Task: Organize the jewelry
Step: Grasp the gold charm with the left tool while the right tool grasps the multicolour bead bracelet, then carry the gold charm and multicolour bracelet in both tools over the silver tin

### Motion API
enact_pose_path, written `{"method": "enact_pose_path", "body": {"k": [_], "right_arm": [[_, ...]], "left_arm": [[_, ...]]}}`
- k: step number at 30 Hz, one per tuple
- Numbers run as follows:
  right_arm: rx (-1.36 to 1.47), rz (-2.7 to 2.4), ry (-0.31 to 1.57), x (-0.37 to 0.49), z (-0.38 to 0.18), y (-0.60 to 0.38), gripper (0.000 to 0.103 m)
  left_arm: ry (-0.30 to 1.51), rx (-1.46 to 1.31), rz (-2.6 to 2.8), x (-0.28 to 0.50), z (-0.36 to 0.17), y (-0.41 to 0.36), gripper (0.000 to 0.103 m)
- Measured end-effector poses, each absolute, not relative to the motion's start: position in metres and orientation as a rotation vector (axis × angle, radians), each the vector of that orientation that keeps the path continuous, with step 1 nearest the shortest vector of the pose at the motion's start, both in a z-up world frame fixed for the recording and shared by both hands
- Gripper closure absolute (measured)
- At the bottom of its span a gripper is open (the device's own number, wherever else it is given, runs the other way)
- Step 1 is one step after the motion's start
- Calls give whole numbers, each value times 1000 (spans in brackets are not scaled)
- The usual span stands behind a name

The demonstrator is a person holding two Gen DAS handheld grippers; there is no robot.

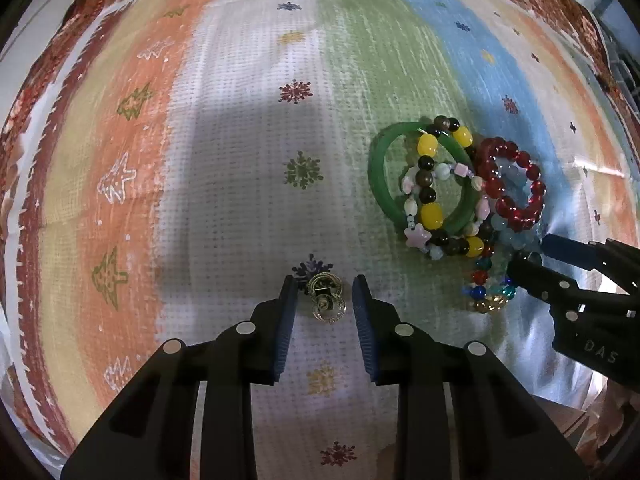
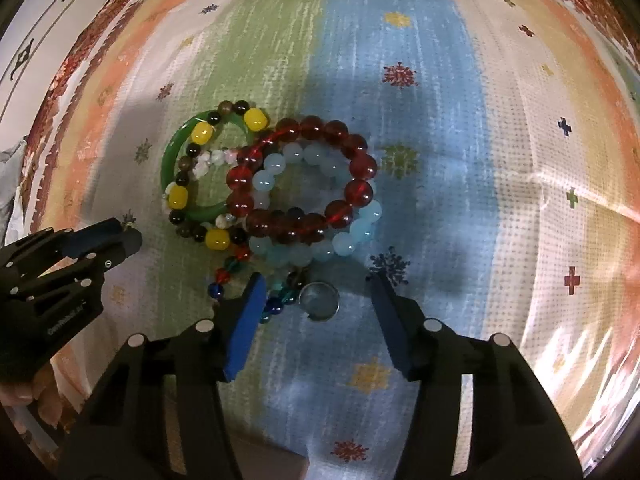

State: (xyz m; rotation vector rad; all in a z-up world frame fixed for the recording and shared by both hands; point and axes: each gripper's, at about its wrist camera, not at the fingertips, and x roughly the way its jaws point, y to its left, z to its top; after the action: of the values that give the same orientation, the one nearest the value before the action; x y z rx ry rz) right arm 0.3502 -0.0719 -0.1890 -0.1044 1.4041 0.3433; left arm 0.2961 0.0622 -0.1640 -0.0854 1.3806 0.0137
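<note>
In the left wrist view my left gripper [image 1: 325, 292] is open, its fingertips on either side of a pair of small gold earrings [image 1: 325, 296] lying on the cloth. To the right lies a pile of bracelets: a green bangle [image 1: 380, 176], a yellow-and-dark beaded one [image 1: 430, 214] and a dark red beaded one [image 1: 516, 184]. In the right wrist view my right gripper [image 2: 316, 300] is open over a small clear ring [image 2: 320, 300], just below the red bracelet [image 2: 304, 172], a pale blue bracelet [image 2: 320, 250] and a multicoloured bead strand [image 2: 276, 300].
Everything lies on a striped tablecloth [image 1: 240, 160] with snowflake and tree prints. The right gripper's body [image 1: 580, 280] shows at the right edge of the left wrist view; the left gripper [image 2: 60, 264] shows at the left of the right wrist view.
</note>
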Motion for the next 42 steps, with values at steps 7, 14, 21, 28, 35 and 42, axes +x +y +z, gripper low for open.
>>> {"method": "enact_pose_path", "body": {"k": [7, 14, 21, 28, 35, 42], "right_arm": [[-80, 346, 1375, 350, -190, -78, 64], [-59, 371, 1375, 350, -191, -85, 91], [-19, 388, 1392, 346, -187, -90, 92], [-7, 411, 1354, 339, -165, -90, 92], [-23, 436, 1311, 327, -144, -86, 92], [-26, 452, 1268, 312, -123, -85, 92]], "left_arm": [[1372, -37, 2, 296, -163, 45, 83], [1376, -25, -34, 294, -168, 34, 88], [1378, -68, -58, 294, -162, 36, 89], [1340, -114, -97, 295, -139, 40, 89], [1338, -121, -94, 292, -138, 44, 89], [1312, -148, -104, 286, -126, 65, 89]]}}
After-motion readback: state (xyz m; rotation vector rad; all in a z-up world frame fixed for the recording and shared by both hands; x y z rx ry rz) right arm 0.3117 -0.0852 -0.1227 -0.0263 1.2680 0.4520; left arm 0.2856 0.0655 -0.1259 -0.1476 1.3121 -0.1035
